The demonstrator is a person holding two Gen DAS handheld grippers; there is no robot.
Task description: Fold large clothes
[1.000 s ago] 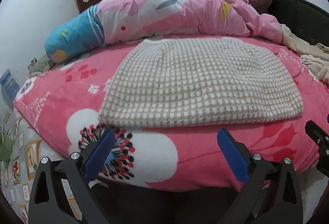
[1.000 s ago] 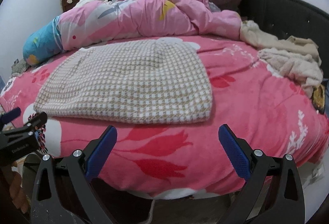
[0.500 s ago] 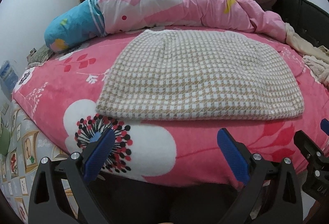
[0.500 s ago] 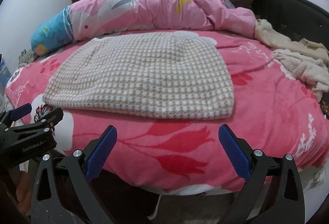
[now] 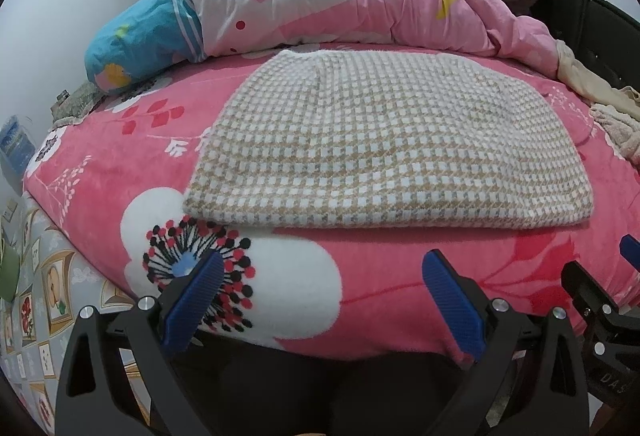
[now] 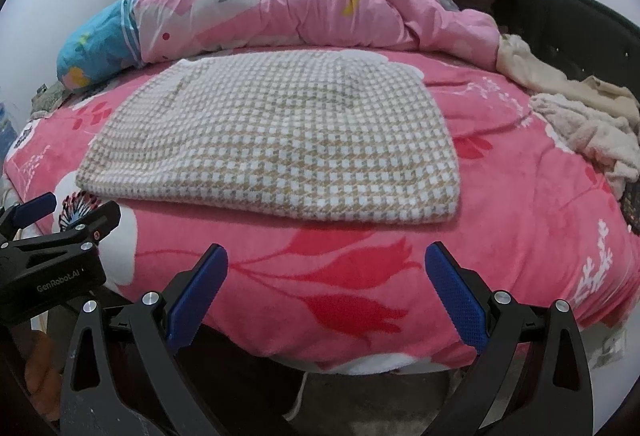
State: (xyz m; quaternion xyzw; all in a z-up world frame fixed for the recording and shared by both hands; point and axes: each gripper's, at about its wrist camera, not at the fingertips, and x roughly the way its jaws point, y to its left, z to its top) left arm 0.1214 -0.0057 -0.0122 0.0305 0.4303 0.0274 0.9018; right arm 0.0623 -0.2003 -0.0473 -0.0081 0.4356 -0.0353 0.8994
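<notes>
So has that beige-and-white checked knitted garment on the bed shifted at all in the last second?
No. The checked garment lies where it did, its near-left corner just above the white flower print on the pink blanket; only the cameras moved.

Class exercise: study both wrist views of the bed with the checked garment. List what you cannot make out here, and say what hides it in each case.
1. Checked garment: sleeves, collar and layer count are unseen in both views; only its top surface shows.
2. Right gripper: cut off by the left wrist view's right edge.
3. Cream clothes pile: separate pieces cannot be told apart, bunched together.
4. Anything under the pink quilt: covered in both views.
</notes>
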